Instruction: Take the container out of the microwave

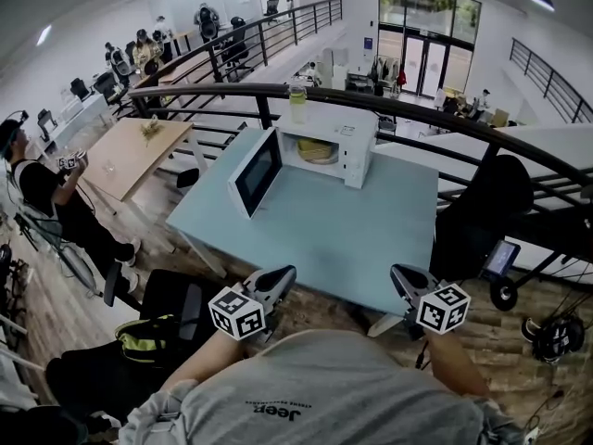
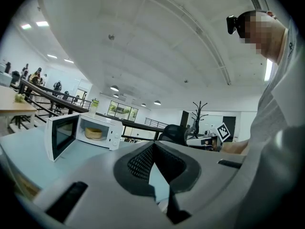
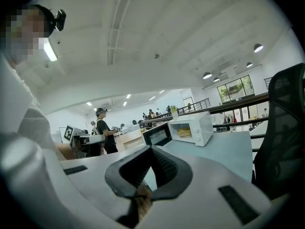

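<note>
A: Holding anything?
B: No, left gripper (image 1: 283, 274) and right gripper (image 1: 400, 274) sit at the table's (image 1: 371, 230) near edge, jaws pinched together, empty
A: The container (image 1: 317, 150)?
B: Inside the white microwave (image 1: 358, 145), door swung open, by the far edge

Pretty bright all round, flat white office light. It comes from the ceiling lights (image 1: 540, 0) and from the big windows (image 1: 428, 12) at the far end, which are a bit washed out. A strip light (image 3: 49, 50) in the right gripper view is fully blown out. Shadows are soft, only a dull patch on the floor (image 1: 324, 318) under the bench (image 1: 371, 221). Heavy fisheye, worst at the edges: the railing (image 1: 371, 100) bows into an arc, and both gripper views have black corners. Up close the jaws are mushy, while the microwave (image 2: 113, 138) further off looks reasonably sharp.
</note>
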`<state>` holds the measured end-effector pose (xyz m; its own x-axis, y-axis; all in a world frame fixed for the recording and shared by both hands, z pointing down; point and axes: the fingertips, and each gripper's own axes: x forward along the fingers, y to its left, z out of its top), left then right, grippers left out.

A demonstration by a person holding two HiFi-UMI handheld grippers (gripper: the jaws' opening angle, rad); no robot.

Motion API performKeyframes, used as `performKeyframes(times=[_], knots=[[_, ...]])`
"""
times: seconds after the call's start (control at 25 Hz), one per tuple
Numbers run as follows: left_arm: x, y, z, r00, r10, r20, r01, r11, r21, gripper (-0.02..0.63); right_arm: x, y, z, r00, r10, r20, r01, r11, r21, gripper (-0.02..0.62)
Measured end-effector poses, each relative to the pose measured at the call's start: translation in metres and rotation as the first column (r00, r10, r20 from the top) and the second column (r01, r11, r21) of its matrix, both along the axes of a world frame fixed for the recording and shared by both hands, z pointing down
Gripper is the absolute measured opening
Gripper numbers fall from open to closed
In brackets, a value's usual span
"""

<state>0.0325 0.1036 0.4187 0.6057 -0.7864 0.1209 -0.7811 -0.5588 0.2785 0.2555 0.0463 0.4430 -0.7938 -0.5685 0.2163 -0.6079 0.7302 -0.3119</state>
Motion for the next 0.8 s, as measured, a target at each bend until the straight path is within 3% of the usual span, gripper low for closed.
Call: performKeyframes(times=[0.36, 0.8], knots=[[-0.010, -0.010, 0.008, 1.000, -0.019, 0.004, 0.019, 1.000, -0.018, 0.008, -0.013, -0.015, 0.012, 0.999, -0.036, -0.002, 0.036, 0.999, -0.015, 0.017], [-0.090, -0.106, 0.031, 0.998, 0.057, -0.034, -0.058, 0.998, -0.020, 0.006, -0.092, -0.088, 0.023, 0.999, 0.018, -0.040, -0.018, 1.000, -0.009, 0.017]])
